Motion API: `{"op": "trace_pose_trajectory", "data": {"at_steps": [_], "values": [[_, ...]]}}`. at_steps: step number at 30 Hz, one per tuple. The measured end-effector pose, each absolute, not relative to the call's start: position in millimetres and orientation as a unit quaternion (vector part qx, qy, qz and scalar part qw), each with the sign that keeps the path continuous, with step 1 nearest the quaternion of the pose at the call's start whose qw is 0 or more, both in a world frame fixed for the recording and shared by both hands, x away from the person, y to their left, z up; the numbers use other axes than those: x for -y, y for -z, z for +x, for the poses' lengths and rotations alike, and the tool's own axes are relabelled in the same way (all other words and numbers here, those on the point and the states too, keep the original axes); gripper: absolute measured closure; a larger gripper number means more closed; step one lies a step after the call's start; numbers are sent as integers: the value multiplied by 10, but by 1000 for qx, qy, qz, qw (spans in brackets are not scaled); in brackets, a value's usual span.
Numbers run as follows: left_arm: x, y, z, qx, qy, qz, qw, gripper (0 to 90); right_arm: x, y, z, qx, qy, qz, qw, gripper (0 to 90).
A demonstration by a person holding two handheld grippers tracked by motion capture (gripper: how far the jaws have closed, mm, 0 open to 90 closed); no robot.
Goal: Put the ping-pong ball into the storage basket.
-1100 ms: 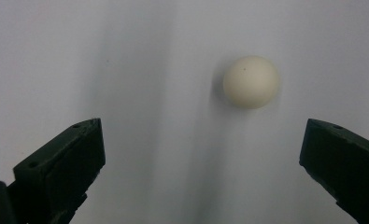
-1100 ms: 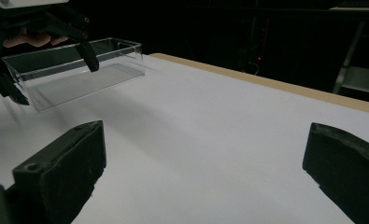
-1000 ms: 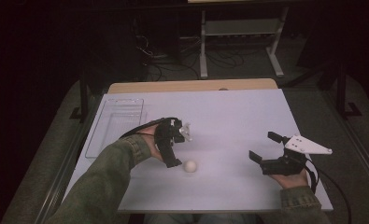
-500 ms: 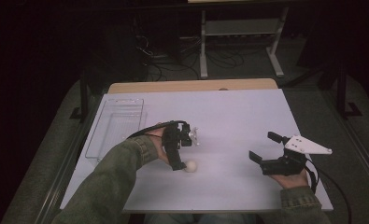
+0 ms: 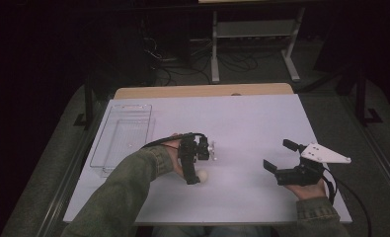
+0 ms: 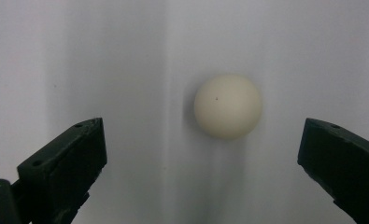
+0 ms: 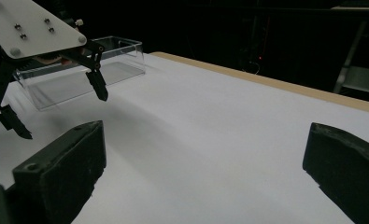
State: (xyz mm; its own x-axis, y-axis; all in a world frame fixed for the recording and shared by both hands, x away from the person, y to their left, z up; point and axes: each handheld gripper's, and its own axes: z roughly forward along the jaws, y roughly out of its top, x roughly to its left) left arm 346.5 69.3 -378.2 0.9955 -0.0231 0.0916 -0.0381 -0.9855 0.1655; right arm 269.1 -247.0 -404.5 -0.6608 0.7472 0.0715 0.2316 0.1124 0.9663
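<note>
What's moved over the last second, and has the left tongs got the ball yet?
The left tongs has shifted a little right, toward the table's middle, closing over the white ball. No grip yet: in the left gripper view the ball lies on the table between wide-open jaws, touching neither. The ball, the right tongs and the clear tray stayed put.

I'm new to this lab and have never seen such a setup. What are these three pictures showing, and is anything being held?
A person at a white table holds a hand-operated two-jaw gripper in each hand. The high view looks down from above; the other two views come from cameras riding on each gripper, looking along its black jaws. The left gripper hangs open above a small cream ball, which lies on the table between its jaws, untouched. The right gripper is open and holds nothing. A clear plastic bin sits at the table's left.
</note>
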Motion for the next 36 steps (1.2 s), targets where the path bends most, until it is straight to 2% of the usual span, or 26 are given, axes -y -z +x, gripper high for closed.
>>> {"op": "trace_pose_trajectory", "data": {"at_steps": [17, 24, 29, 36], "values": [[-555, 3910, 3429, 33, -44, 996, 66, 30, 2472, 4044, 2690, -711, -571, 344, 226, 0], [-533, 3966, 3422, 26, -28, 997, 63, 74, 2475, 4044, 2689, -711, -571, 343, 226, 0], [-523, 3983, 3419, 28, -20, 997, 65, 138, 2476, 4044, 2690, -711, -571, 343, 226, 0], [-531, 4020, 3430, 30, -17, 998, 56, 167, 2478, 4043, 2688, -711, -571, 343, 226, 0]]}}
